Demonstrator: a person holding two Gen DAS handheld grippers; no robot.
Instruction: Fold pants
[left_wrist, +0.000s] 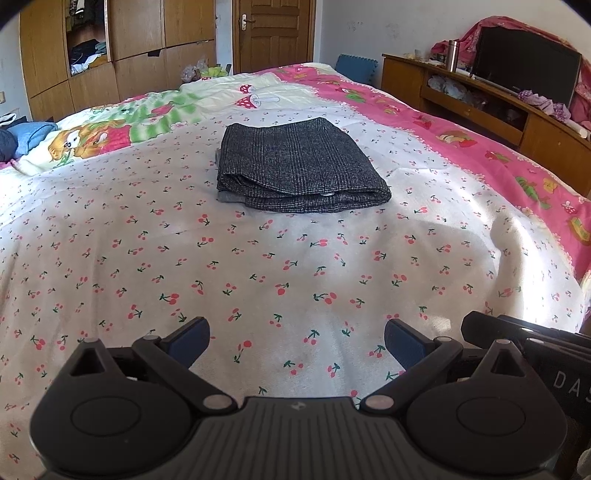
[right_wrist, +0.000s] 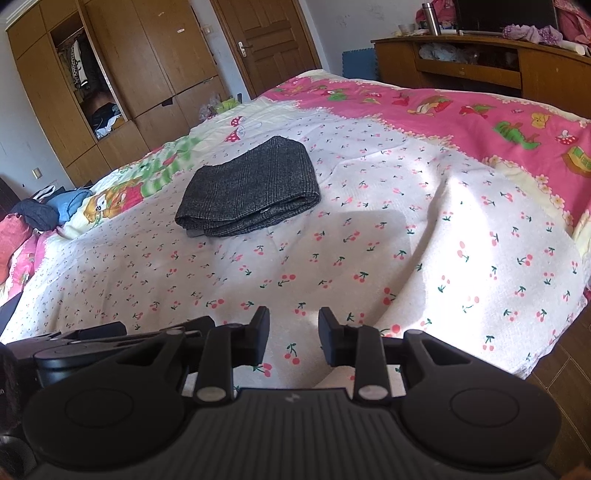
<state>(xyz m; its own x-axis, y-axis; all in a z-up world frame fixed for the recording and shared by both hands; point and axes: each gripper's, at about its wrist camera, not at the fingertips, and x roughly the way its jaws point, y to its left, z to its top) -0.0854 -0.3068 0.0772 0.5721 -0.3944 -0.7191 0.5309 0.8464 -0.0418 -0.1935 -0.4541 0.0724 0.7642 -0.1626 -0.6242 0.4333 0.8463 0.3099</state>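
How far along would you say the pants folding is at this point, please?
Done: the pants lie on the bed as a compact, layered rectangle. In hand: nothing; the left gripper and right gripper hang open over bare bedding, short of the pants. Left: seemingly nothing, perhaps squaring the uneven near-left corner.

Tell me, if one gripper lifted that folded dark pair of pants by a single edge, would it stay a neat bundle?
Probably not. The pants are soft woven cloth in loose stacked layers, so they would likely droop and unfold. They look light, and probably would slide rather than roll on the bedspread.
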